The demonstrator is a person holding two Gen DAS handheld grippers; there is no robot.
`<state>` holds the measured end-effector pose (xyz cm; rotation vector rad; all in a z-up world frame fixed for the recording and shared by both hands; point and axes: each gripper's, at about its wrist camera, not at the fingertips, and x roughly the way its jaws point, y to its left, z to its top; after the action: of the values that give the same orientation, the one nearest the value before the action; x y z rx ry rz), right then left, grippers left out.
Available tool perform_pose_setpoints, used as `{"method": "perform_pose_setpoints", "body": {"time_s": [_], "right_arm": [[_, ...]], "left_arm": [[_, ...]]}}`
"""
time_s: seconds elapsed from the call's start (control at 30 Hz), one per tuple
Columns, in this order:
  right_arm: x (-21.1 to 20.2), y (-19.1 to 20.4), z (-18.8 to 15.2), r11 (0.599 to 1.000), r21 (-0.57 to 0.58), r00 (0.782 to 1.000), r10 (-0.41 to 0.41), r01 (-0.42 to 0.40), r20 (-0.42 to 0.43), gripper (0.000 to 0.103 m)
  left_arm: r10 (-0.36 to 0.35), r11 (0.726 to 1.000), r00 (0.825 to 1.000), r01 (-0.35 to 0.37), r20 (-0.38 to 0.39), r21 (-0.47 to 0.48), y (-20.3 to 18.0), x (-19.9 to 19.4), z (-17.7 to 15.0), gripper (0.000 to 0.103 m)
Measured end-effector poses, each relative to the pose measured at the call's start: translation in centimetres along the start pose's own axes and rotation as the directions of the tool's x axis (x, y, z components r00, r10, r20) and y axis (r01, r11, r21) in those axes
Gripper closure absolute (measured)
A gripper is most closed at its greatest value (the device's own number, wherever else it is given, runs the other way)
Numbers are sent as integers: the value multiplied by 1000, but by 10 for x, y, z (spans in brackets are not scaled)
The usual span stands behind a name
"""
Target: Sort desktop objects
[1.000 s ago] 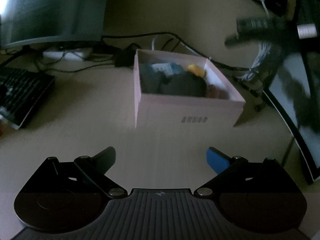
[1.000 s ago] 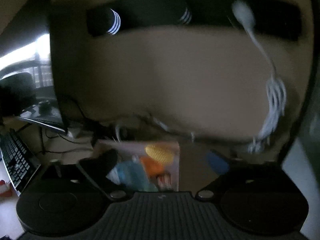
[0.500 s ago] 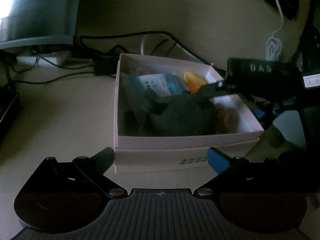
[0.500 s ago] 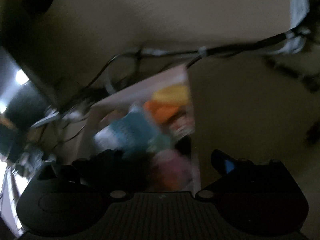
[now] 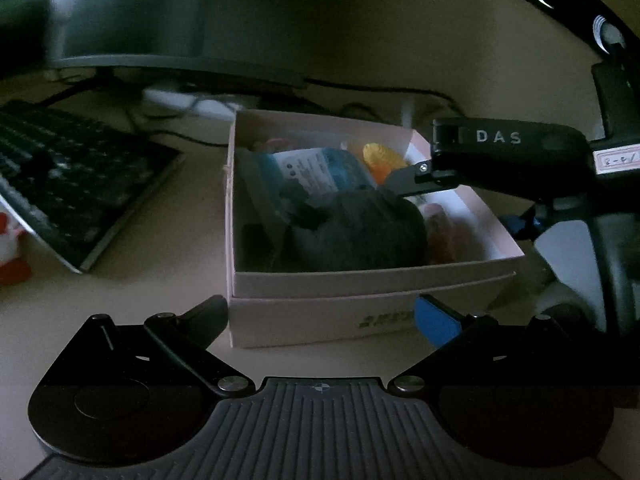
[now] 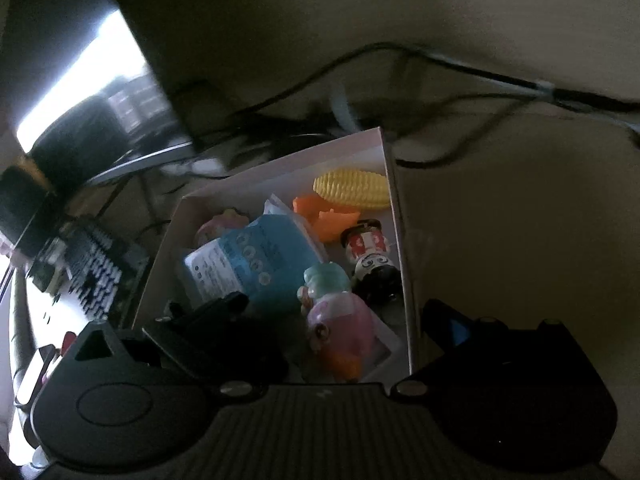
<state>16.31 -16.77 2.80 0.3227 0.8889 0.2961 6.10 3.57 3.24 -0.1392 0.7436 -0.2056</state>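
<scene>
A pink cardboard box stands on the desk, filled with toys: a blue packet, a yellow corn toy, an orange piece, a pink doll, a small figure and a dark grey plush. My left gripper is open and empty, its fingers at either side of the box's near wall. My right gripper is open over the box's right wall, one finger inside the box above the toys, one outside. In the left wrist view its finger reaches in over the plush.
A black keyboard lies left of the box. A monitor and a white power strip with cables stand behind it. A red and white toy sits at the far left.
My left gripper closed in on the box until its fingers bracket the near wall. My right gripper swung down from above and now hangs over the box's right side.
</scene>
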Motion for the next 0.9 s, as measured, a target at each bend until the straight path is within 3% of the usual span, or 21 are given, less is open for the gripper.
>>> {"method": "perform_pose_setpoints", "body": {"time_s": [0.07,0.13,0.3,0.47,0.63,0.73,0.8,0.9], "right_arm": [[11,13,4,999,-40,1000,16,-15,17,0],[9,21,7,998,-57,998,-35,38,56,0],[-42,8,-20,991,-74,987,-99,109,126,0],[-84,-9,-78,961,-213,984,-163,175,74,0],[-101,-34,-126,936,-289,978,-211,200,-5,0],[-106,-45,-142,928,-323,981,-194,184,2,0],[-106,-52,-147,925,-333,982,-190,183,13,0],[-105,-53,-155,889,-423,984,-155,177,85,0]], "left_arm": [[26,1000,1000,-26,-1,-11,11,0,4,2],[63,998,998,-63,10,-21,15,-6,5,2],[137,990,991,-137,11,-33,11,-25,-19,1],[152,986,988,-154,-40,-56,-8,-23,-51,0],[240,970,970,-238,35,-54,-25,-26,-71,0],[307,952,951,-307,31,-4,-35,-19,-72,0],[326,945,945,-326,33,-20,-35,-15,-68,0],[338,941,941,-337,35,-29,-33,-8,-61,0]]}}
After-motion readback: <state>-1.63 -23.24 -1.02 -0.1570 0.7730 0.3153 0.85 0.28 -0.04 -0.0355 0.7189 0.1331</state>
